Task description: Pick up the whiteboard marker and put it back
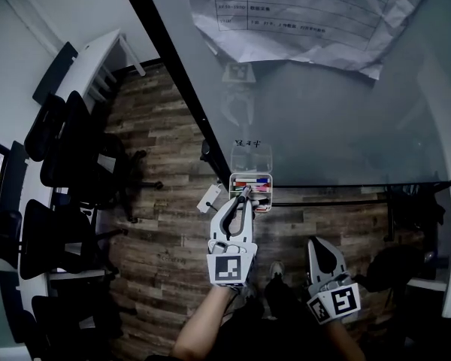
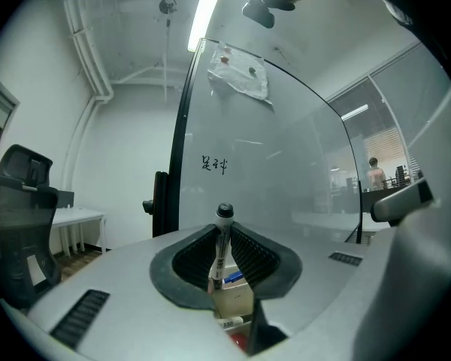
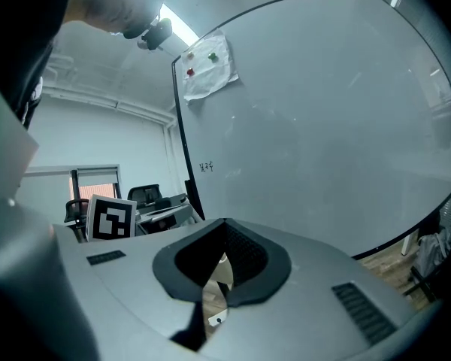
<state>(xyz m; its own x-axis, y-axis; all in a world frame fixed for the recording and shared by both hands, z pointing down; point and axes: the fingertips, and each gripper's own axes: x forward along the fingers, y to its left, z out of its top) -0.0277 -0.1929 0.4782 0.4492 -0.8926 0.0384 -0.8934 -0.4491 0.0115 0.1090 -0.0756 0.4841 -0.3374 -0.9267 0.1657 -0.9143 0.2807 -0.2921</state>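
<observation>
Black office chairs (image 1: pixel 60 145) beside white desk (image 1: pixel 98 55); wood floor (image 1: pixel 165 224); crumpled paper sheet (image 1: pixel 308 13) on glass board (image 1: pixel 346 119).

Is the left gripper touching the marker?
Touching. In the left gripper view the whiteboard marker stands upright between the two pads of the left gripper, which press on both its sides.

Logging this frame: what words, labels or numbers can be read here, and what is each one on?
Whiteboard: short black handwriting, not legible.
Paper sheet at the board's top: printed table, too blurred to read.
Whiteboard marker: label print too small to read.
Nothing here can be quoted.
</observation>
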